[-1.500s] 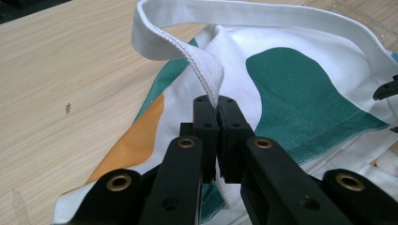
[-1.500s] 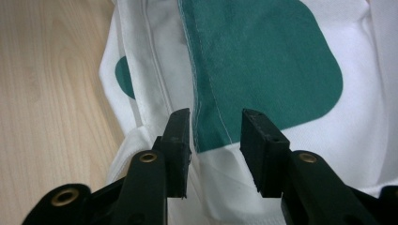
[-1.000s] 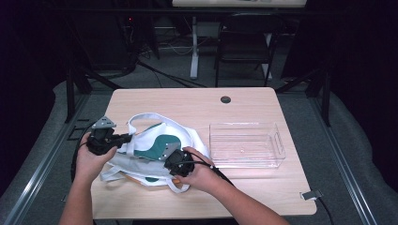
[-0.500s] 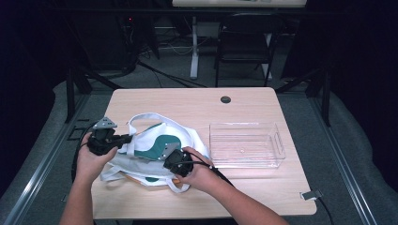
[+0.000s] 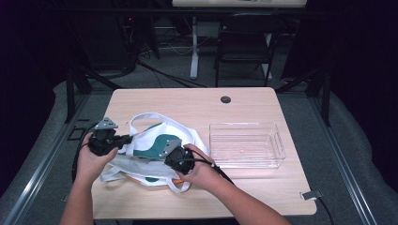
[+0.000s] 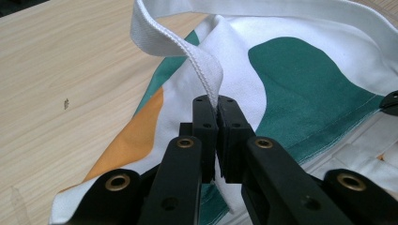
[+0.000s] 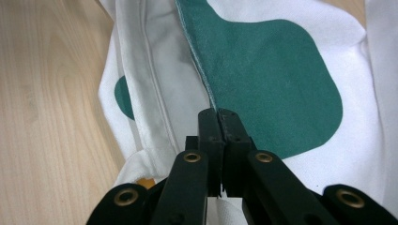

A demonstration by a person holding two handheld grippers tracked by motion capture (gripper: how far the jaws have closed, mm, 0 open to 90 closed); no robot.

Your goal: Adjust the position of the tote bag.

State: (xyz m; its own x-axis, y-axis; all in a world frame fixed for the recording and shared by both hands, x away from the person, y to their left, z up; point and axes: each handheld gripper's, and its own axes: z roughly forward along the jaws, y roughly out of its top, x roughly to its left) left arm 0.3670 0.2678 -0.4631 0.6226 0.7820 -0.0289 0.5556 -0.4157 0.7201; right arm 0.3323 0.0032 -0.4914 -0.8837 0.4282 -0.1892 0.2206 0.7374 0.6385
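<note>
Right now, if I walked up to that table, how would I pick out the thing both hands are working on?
Start at the wooden table and look to its near left part, beside the clear plastic bin. There lies a crumpled white cloth tote bag, with the left tongs shut on its strap and the right tongs on its edge. Its green and orange patches and looping white straps set it apart.

Bare table [image 5: 197, 105] lies open beyond the tote bag [image 5: 155, 140]; the clear bin [image 5: 246, 145] blocks its right side.

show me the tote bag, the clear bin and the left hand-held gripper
tote bag [image 5: 162, 140], high view, on its green patch
clear bin [image 5: 277, 140], high view, on its right wall
left hand-held gripper [image 6: 217, 104], left gripper view, between its fingertips
</note>
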